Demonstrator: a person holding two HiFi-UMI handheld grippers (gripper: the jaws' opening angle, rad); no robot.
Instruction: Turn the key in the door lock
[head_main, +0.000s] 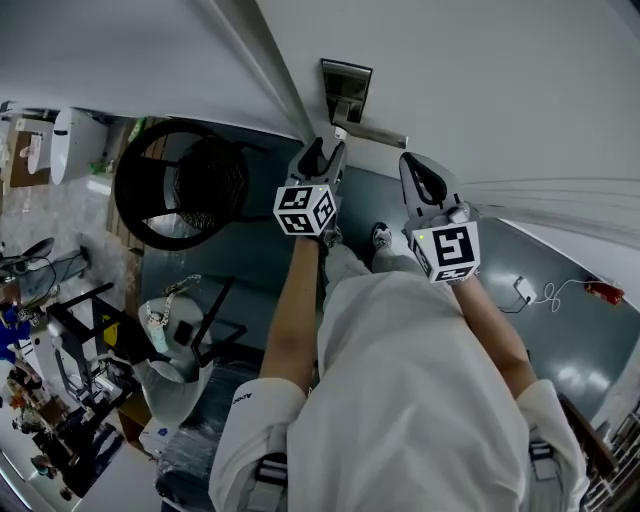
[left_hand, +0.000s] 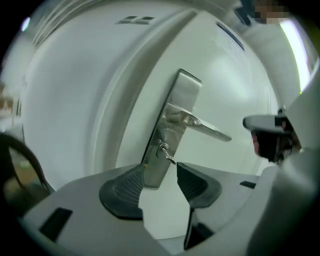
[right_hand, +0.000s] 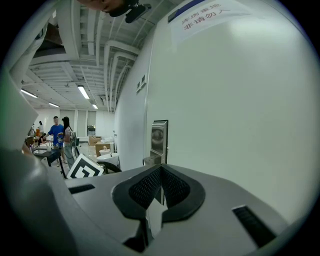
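A steel lock plate (left_hand: 172, 117) with a lever handle (left_hand: 206, 128) is mounted on the white door (left_hand: 225, 75). A small key (left_hand: 167, 156) sticks out of the lock below the handle. My left gripper (left_hand: 159, 176) is open just in front of the key; its pads (left_hand: 125, 189) stand apart, and the key's end lies near the right pad's tip without being pressed. In the head view my left gripper (head_main: 329, 148) points at the lock plate (head_main: 346, 88). My right gripper (right_hand: 161, 186) is shut on nothing, held beside the left one (head_main: 413, 168), facing the door to the right of the plate (right_hand: 159, 136).
A black round chair (head_main: 182, 186) stands on the floor at the left, beyond it cluttered stands and gear (head_main: 60, 400). A white plug with a cable (head_main: 524, 291) lies on the floor at the right. Two people (right_hand: 60, 131) stand far down the room.
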